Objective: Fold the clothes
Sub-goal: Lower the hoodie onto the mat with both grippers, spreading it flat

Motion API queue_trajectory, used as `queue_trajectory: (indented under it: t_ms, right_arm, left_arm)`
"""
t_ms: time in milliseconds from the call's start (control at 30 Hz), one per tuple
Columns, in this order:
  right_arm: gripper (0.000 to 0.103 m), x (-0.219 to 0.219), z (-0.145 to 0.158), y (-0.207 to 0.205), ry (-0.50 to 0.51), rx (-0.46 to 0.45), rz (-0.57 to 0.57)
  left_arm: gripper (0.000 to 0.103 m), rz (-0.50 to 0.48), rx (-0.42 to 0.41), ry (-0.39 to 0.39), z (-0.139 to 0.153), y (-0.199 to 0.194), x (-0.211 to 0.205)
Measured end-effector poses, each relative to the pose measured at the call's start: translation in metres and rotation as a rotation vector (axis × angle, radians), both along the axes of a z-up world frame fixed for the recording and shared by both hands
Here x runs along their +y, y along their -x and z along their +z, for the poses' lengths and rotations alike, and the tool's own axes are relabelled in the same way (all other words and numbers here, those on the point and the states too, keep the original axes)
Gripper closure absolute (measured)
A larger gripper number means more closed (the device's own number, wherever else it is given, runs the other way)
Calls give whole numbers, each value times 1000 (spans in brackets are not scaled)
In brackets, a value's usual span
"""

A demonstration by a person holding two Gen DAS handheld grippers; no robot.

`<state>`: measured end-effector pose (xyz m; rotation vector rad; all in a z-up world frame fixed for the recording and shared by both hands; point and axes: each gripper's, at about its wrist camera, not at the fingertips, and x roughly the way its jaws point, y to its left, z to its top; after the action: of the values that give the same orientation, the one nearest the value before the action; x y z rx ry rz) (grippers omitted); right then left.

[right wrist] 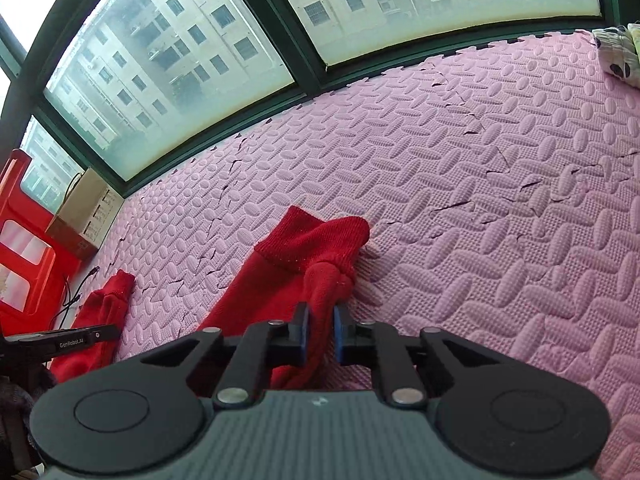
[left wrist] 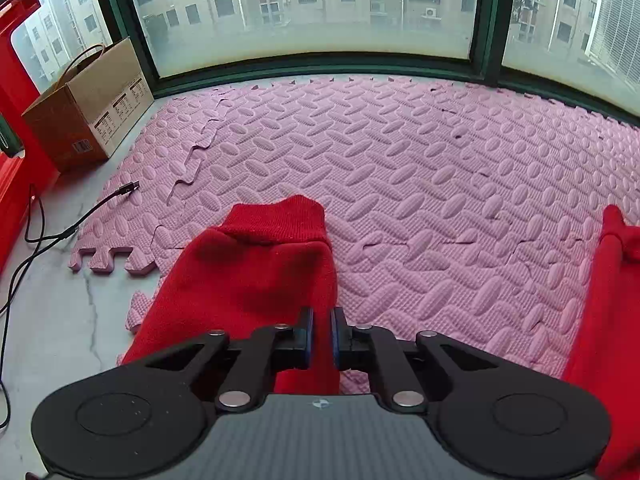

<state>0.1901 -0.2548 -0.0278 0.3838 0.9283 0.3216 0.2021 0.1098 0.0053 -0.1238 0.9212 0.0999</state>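
A red fleece garment with ribbed cuffs lies on the pink foam mat [left wrist: 420,160]. In the left wrist view my left gripper [left wrist: 321,322] is shut on one red sleeve or leg [left wrist: 256,276], whose ribbed cuff [left wrist: 280,216] points away from me. The other red part [left wrist: 604,300] shows at the right edge. In the right wrist view my right gripper [right wrist: 321,322] is shut on the other red sleeve or leg [right wrist: 280,280], cuff [right wrist: 320,236] ahead. The left gripper's body [right wrist: 68,340] and its red piece [right wrist: 100,320] show at the left.
A cardboard box [left wrist: 84,108] and a red plastic stool [left wrist: 16,120] stand at the left by the window. A black cable [left wrist: 60,236] lies on the marble floor [left wrist: 60,320]. A spotted cloth [right wrist: 616,56] lies at the mat's far right. Green window frames [left wrist: 320,64] bound the back.
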Motion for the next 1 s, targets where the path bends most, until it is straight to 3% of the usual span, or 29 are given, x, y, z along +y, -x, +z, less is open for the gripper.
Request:
queue_trajectory:
  t_ms: [167,333,433,567,633,767,900,1000]
  right_arm:
    - [95,-1,16,-6,10,-63,-3]
    - [95,-7,34,-25,58,-137,-29]
    - [95,-15,39,-44,109,-174,-66]
    - [93,-21,30,-62,160,-135,-80]
    - [87,-25,25,-65,173,-119,-84]
    - [84,-27,27,-53,209,-137,-73]
    - [73,-22,33,-41,212,-142,-14]
    - [64,-14,37,-30,211,-142,35]
  left_arm:
    - [94,31,-55,125,22,-18,8]
    - [95,58,-134,324,38,-47,13]
    - [94,58,-143,442,31,-65,11]
    - [88,29,-141,516,23,-76,1]
    - [86,-3,-147,500,26,-72,-4]
    - [84,-69,-153,398,33,-48,-9]
    - [82,-92,-100,329,26,-19,-6]
    - [72,-99,-46,254,17,7,-5]
